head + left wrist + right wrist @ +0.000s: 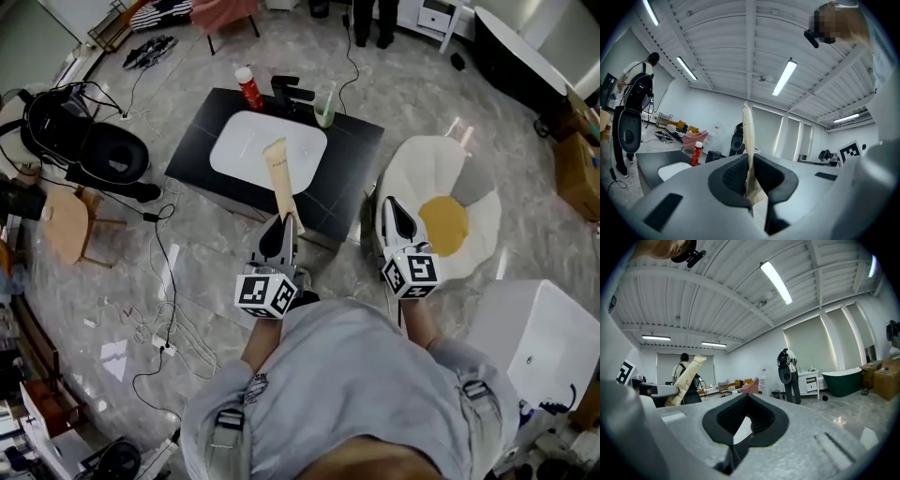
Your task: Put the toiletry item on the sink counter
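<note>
A beige toiletry tube sticks forward from my left gripper, which is shut on its flat crimped end. The tube's far end hangs over the white basin set in the black sink counter. In the left gripper view the tube stands upright between the pads of that gripper. My right gripper hovers to the right of the counter's near corner. Its jaws are narrowly open, with nothing between them. The tube shows at the left of the right gripper view.
A red bottle, a black faucet and a green cup stand at the counter's back edge. An egg-shaped rug lies to the right, a white box nearer right. A black chair and cables are on the left.
</note>
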Motion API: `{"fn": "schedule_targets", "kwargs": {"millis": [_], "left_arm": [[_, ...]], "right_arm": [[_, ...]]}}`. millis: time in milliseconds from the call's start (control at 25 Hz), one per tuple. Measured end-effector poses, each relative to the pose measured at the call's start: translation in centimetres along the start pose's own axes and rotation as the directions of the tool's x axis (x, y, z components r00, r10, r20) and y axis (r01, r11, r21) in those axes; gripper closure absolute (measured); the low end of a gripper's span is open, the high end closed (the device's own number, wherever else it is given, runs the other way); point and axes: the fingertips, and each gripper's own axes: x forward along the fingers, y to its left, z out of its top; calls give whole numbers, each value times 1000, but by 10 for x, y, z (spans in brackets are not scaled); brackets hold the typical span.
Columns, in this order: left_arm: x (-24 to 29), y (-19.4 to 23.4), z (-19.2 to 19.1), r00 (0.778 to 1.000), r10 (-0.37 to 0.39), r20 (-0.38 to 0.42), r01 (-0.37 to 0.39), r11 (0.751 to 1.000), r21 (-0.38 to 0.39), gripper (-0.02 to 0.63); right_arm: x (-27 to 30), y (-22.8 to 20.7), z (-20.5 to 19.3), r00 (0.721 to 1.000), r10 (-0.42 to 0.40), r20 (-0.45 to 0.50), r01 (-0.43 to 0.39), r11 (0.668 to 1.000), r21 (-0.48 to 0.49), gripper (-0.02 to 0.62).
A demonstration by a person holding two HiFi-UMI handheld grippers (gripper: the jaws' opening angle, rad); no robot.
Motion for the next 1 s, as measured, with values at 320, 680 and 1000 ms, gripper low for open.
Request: {"fn": "schedule_targets", "kwargs": {"millis": [320,680,1000], "left_arm": [[46,40,13,983,-175,-53,175,985,-2,575],[65,50,-1,923,-356,-144,354,934,-37,575],[77,46,-11,906,-392,-161,388,920,-55,575]], "right_arm": [[42,20,-4,989,-144,26,144,989,25,591],[53,41,-6,959,-281,38,281,960,0,591],[45,28,-3,935,-349,59,350,937,-16,591]]}}
